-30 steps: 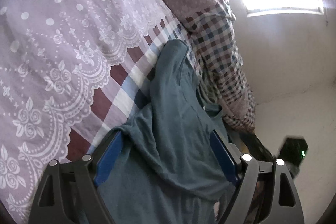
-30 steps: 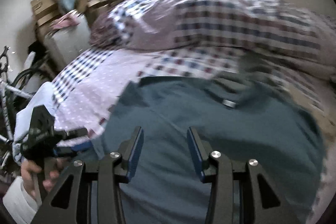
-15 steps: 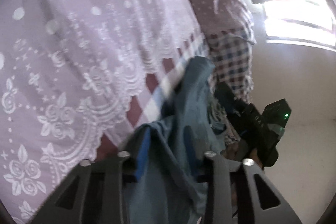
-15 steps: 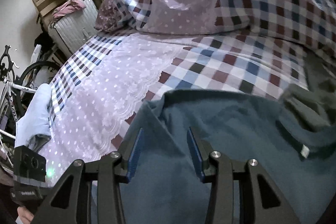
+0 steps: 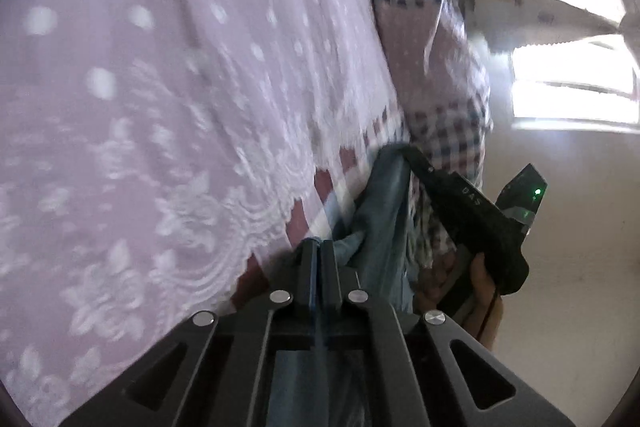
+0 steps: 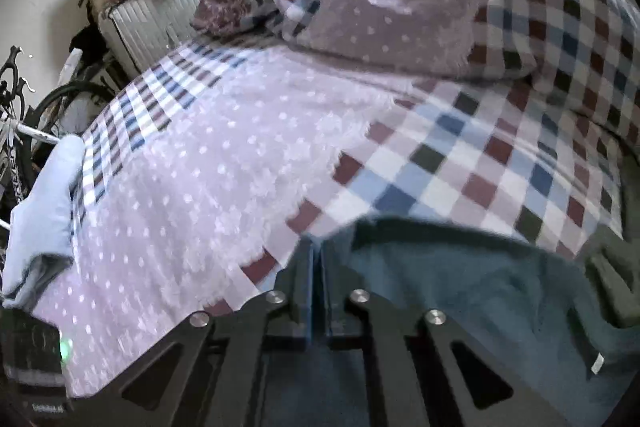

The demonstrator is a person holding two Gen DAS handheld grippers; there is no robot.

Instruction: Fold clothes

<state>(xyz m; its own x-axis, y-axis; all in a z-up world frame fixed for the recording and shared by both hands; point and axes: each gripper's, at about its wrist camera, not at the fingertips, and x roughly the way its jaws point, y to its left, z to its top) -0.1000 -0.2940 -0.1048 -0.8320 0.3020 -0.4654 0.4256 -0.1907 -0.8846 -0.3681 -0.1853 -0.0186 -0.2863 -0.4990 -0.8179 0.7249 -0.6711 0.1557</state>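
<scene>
A blue-grey shirt (image 6: 460,291) lies on a bed (image 6: 240,167) with a checked and dotted cover. The left hand-held gripper (image 5: 319,247) pinches one edge of the shirt; the right hand-held gripper (image 6: 316,247) pinches another edge. The cloth stretches lengthwise between them, the rest spreading right of the right one. No containers hold clothing.

The bed (image 6: 224,187) carries everything here, spread with a lilac dotted sheet edged in white lace (image 5: 208,187) over a checked cover (image 6: 460,163). A teal garment (image 6: 460,287) lies at its near edge on the checks. A bunched checked quilt (image 6: 540,7) is piled at the far end, and a pale blue folded cloth (image 6: 44,203) lies at the left edge.
</scene>
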